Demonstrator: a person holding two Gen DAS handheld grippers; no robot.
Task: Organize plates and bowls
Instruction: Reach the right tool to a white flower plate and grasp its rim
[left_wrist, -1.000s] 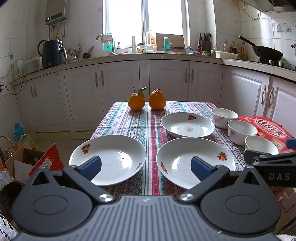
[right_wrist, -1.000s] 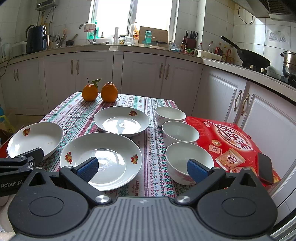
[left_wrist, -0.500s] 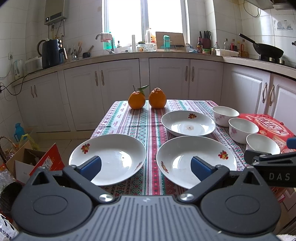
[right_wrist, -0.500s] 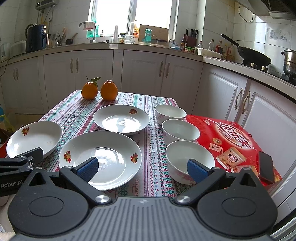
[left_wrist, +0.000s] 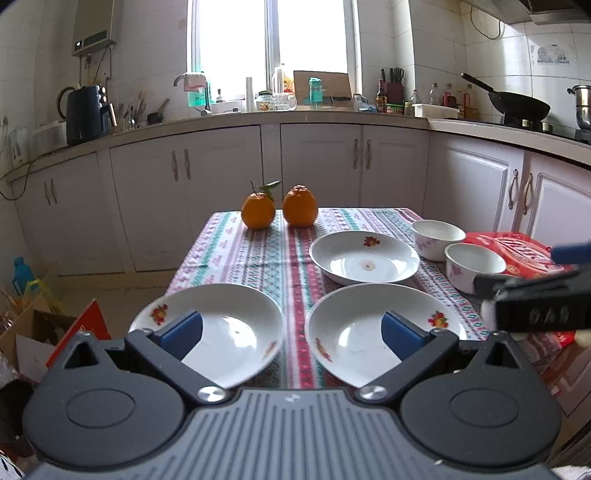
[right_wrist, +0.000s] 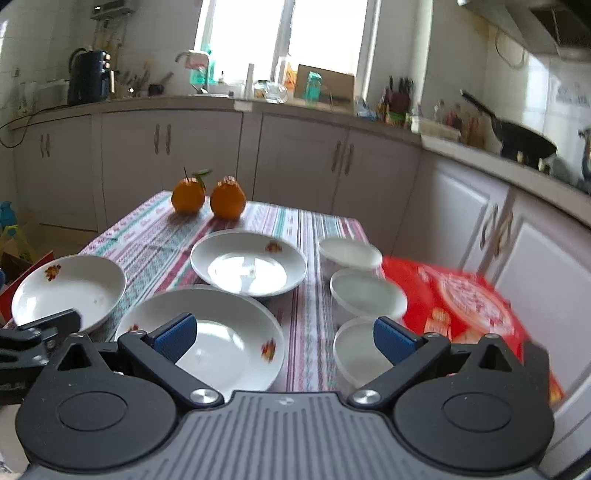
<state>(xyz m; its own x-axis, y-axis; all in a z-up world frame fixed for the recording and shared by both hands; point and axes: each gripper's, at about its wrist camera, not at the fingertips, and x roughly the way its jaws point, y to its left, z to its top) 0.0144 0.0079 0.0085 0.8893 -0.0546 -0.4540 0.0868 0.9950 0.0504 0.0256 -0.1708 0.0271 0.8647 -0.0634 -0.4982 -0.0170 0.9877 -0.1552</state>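
Three white plates with fruit prints lie on the striped tablecloth: a near-left plate (left_wrist: 229, 328), a near-middle plate (left_wrist: 354, 325) and a far plate (left_wrist: 364, 256). Three white bowls stand in a row on the right: far bowl (right_wrist: 349, 253), middle bowl (right_wrist: 367, 293), near bowl (right_wrist: 356, 350). My left gripper (left_wrist: 291, 328) is open and empty, above the near edges of the two near plates. My right gripper (right_wrist: 284, 334) is open and empty, between the near-middle plate (right_wrist: 225, 339) and the near bowl.
Two oranges (left_wrist: 279, 208) sit at the table's far end. A red box (right_wrist: 465, 306) lies to the right of the bowls. White kitchen cabinets (left_wrist: 321, 162) stand behind the table. Cardboard boxes (left_wrist: 44, 332) sit on the floor at the left.
The right gripper has swung left and forward, its view now blurred. The left gripper has shifted slightly closer over the near plates. Both stay open.
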